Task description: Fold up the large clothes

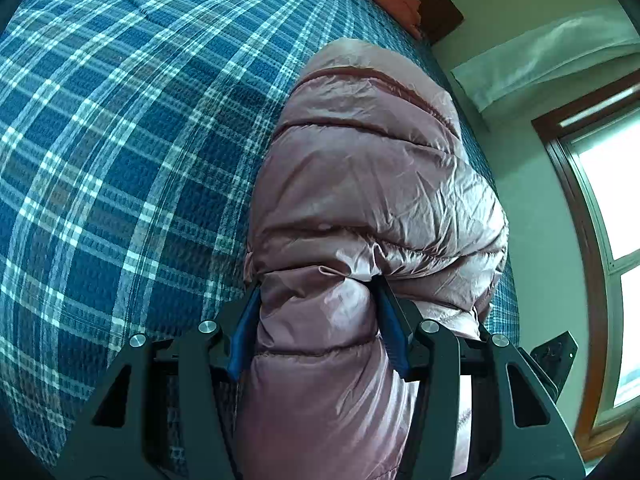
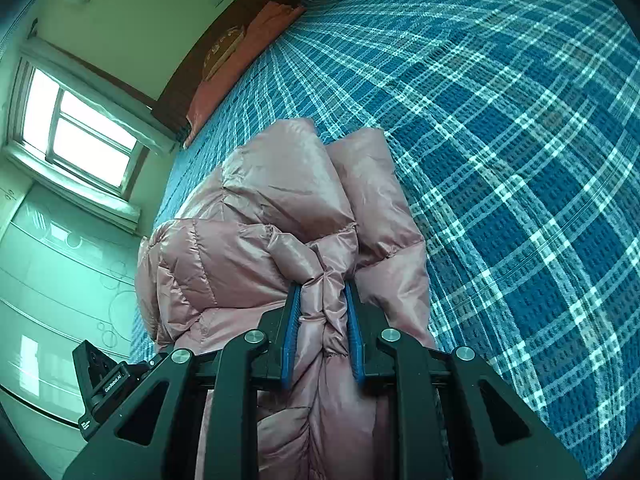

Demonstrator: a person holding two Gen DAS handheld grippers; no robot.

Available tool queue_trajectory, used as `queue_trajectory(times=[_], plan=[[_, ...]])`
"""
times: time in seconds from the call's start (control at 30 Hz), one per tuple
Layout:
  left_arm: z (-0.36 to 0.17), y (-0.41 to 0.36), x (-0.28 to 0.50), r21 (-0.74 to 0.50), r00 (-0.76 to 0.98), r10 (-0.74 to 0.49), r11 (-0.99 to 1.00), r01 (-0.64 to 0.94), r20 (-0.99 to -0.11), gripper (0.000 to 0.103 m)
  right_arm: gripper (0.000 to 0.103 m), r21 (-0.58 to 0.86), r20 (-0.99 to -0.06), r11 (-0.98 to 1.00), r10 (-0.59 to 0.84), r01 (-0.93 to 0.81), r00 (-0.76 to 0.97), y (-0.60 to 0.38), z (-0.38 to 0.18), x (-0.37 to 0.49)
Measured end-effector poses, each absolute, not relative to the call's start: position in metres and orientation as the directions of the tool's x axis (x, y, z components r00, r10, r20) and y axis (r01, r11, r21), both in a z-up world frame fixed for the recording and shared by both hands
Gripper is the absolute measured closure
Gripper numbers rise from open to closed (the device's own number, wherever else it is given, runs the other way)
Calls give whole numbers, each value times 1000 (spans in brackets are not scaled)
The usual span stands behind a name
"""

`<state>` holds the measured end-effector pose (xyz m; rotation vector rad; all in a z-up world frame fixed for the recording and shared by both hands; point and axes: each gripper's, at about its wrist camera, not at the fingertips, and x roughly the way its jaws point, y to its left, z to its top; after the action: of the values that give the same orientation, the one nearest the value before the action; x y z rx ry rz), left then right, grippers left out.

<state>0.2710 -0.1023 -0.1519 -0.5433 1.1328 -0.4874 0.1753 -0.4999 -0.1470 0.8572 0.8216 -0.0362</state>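
Observation:
A shiny pink puffer jacket [image 1: 360, 184] hangs bunched over the blue plaid bed [image 1: 120, 140]. My left gripper [image 1: 318, 280] is shut on a thick fold of the jacket, its blue pads [image 1: 390, 328] pressed into the padding on both sides. In the right wrist view the same jacket [image 2: 256, 216] is gathered in quilted folds above the bed [image 2: 520, 160]. My right gripper [image 2: 322, 286] is shut on a narrower bunch of its fabric. The jacket's far end droops toward the bed. Its lower part is hidden behind both grippers.
An orange-red pillow [image 2: 224, 92] lies at the dark wooden headboard [image 2: 248, 12]. A window [image 2: 76, 132] and a pale wardrobe [image 2: 60, 280] stand beside the bed. The window also shows in the left wrist view [image 1: 608, 240].

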Motion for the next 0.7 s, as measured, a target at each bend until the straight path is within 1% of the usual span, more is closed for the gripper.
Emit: queue_trajectory(times=[0.03, 0.07, 0.1, 0.13, 0.17, 0.2, 0.23, 0.3, 0.4, 0.43, 0.5, 0.6, 0.67, 0.7], plan=[[-148, -101, 269, -628, 353, -620, 771, 109, -700, 50, 81, 659, -650, 674, 287, 335, 703, -499, -145, 174], [-145, -98, 266, -625, 365, -620, 771, 120, -694, 49, 77, 664, -643, 672, 289, 328, 709, -501, -142, 174], [-141, -95, 265, -625, 380, -618, 771, 122, -689, 42, 75, 670, -635, 669, 291, 322, 715, -504, -139, 168], [-138, -89, 263, -625, 395, -615, 771, 121, -682, 37, 66, 672, -626, 669, 284, 317, 727, -508, -134, 161], [-134, -81, 259, -628, 424, -611, 769, 117, -669, 29, 44, 668, -619, 673, 267, 316, 738, -510, -129, 153], [-132, -73, 257, -631, 440, -607, 768, 110, -662, 25, 32, 665, -615, 676, 254, 318, 746, -512, -128, 147], [-132, -65, 255, -638, 449, -607, 763, 100, -656, 24, 25, 660, -606, 679, 227, 322, 763, -516, -125, 137], [-138, -54, 255, -668, 439, -628, 740, 81, -642, 23, 25, 662, -602, 673, 217, 329, 768, -522, -125, 127], [-155, -52, 259, -712, 377, -673, 701, 51, -636, 23, 24, 731, -584, 596, 295, 332, 756, -531, -146, 122], [-159, -50, 259, -730, 365, -690, 682, 41, -625, 23, 24, 765, -561, 560, 335, 318, 757, -532, -153, 122], [-160, -53, 260, -745, 362, -706, 665, 43, -609, 18, 24, 791, -528, 547, 382, 274, 758, -527, -154, 123], [-157, -66, 264, -751, 340, -727, 655, 81, -597, 18, 23, 824, -484, 530, 477, 199, 734, -510, -154, 135], [-161, -82, 266, -788, 268, -777, 609, 93, -569, 18, 23, 804, -513, 556, 475, 208, 715, -501, -155, 142], [-163, -88, 266, -786, 253, -779, 611, 94, -574, 18, 23, 792, -529, 571, 466, 216, 709, -497, -156, 145]])
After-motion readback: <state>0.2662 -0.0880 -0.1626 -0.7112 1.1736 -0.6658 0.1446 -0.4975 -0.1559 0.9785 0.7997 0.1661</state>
